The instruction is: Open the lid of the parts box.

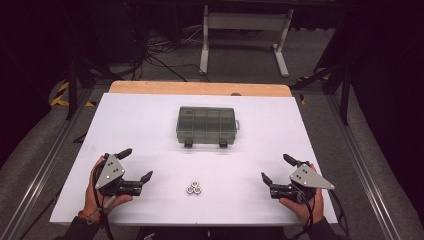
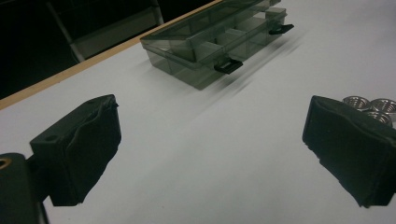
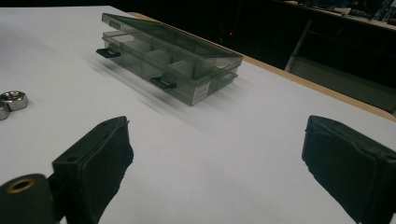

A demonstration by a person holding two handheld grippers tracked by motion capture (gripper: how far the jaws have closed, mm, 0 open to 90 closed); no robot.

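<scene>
A smoky clear compartment box [image 1: 207, 125] with two black latches lies shut at the middle of the white table; it also appears as the box [image 2: 215, 39] and the box [image 3: 169, 57]. Three metal hex nuts [image 1: 194, 188] sit bunched near the front edge, seen too as nuts [image 2: 370, 105] and a nut [image 3: 14, 100]. My left gripper [image 1: 135, 164] rests open at the front left, its jaws wide apart and empty. At the front right my right gripper [image 1: 277, 169] is open too, holding nothing. The nuts lie between the two grippers.
The white table [image 1: 150, 130] has a wooden strip [image 1: 200, 88] along its far edge. Beyond it stand a white desk frame [image 1: 245, 35] and cables on the floor. Metal rails [image 1: 40, 170] run along both sides of the table.
</scene>
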